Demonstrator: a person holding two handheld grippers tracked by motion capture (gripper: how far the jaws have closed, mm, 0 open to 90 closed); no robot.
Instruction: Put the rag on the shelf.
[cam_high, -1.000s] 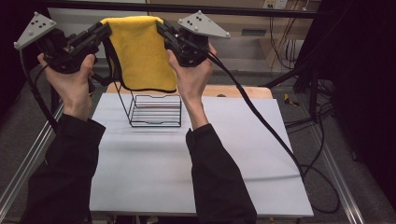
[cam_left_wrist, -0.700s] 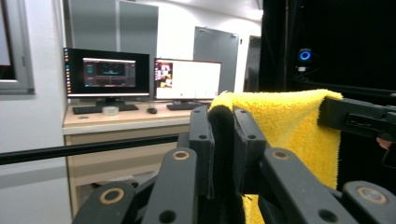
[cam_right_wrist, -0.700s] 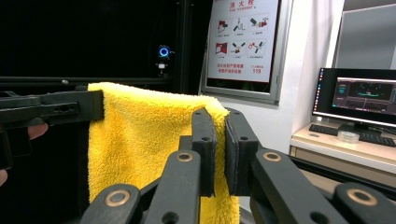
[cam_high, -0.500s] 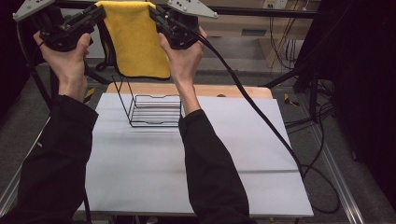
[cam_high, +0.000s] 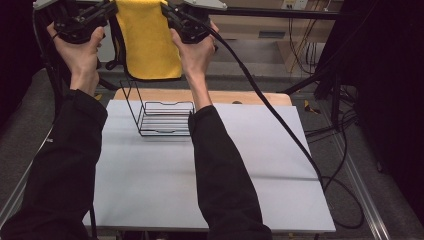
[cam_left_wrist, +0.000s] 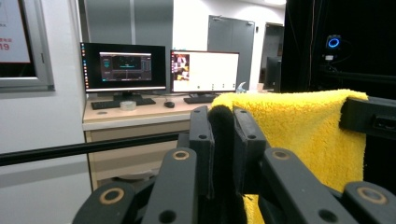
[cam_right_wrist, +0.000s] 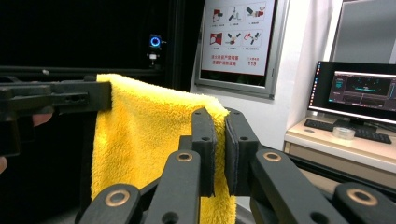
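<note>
Moved: both my hands and the yellow towel have gone farther from me, slightly higher.
Left gripper: clamped on towel's corner.
Right gripper: clamped on opposite corner.
Relation: wire rack on the bench stands directly below the hanging towel, between my forearms.

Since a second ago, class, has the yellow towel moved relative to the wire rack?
Yes. The yellow towel has moved toward the picture's top, away from the wire rack, which stayed put.

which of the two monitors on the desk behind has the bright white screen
In the left gripper view, the right-hand monitor, nearest the fluffy yellow towel, glows mostly white; the left-hand monitor beside it shows a dark screen.
</note>
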